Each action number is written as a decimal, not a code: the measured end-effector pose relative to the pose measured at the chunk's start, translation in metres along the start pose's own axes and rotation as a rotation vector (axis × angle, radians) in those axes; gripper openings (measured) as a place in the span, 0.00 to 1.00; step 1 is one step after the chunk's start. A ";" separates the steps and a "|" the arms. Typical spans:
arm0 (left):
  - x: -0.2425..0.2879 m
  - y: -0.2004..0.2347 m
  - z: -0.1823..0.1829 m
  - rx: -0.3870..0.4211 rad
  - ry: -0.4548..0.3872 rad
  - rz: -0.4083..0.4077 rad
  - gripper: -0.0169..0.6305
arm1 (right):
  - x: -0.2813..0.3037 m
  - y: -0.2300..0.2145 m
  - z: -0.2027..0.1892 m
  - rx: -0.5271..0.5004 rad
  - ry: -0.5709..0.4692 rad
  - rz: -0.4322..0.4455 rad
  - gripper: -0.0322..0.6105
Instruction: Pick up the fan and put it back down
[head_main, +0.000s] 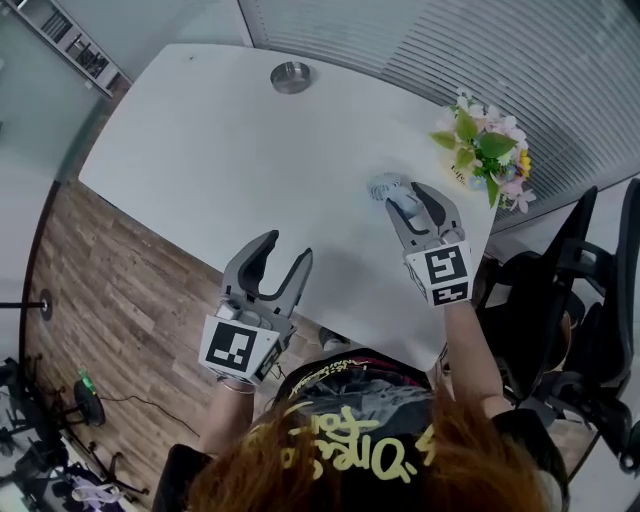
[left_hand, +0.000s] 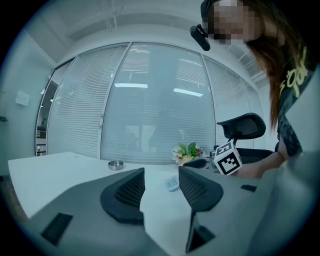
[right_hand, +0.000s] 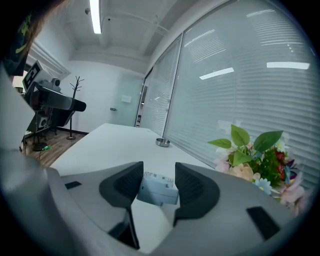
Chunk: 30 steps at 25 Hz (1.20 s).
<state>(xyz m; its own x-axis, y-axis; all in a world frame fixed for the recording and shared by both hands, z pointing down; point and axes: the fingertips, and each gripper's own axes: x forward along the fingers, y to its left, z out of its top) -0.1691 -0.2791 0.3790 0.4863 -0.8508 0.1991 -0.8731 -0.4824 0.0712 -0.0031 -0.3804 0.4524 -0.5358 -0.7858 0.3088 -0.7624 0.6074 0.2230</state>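
My right hand-held gripper (head_main: 407, 197), open, is nearer: the fan (right_hand: 159, 190) lies just ahead, between its jaws, by the bench's (head_main: 200, 150) right edge.

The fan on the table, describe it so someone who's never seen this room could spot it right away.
On the white table, look to the right-hand edge where the flowers stand. Just inward of them, at the tips of the right claw, is the fan: small, pale grey-blue, with a round grille, unlike the metal dish at the far edge.
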 end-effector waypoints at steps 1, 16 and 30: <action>0.002 0.000 -0.001 -0.001 0.005 -0.001 0.34 | 0.004 0.000 -0.004 0.000 0.010 0.002 0.37; 0.005 -0.004 -0.013 -0.016 0.013 -0.005 0.33 | 0.028 -0.004 -0.043 0.035 0.083 -0.022 0.05; -0.012 -0.015 0.018 0.016 -0.087 -0.016 0.33 | -0.030 0.010 0.026 0.063 -0.093 -0.044 0.05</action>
<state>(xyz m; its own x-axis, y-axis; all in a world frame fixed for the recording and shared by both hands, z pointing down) -0.1614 -0.2650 0.3584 0.5018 -0.8577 0.1122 -0.8650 -0.4984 0.0582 -0.0043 -0.3544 0.4209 -0.5302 -0.8209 0.2122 -0.8057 0.5657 0.1754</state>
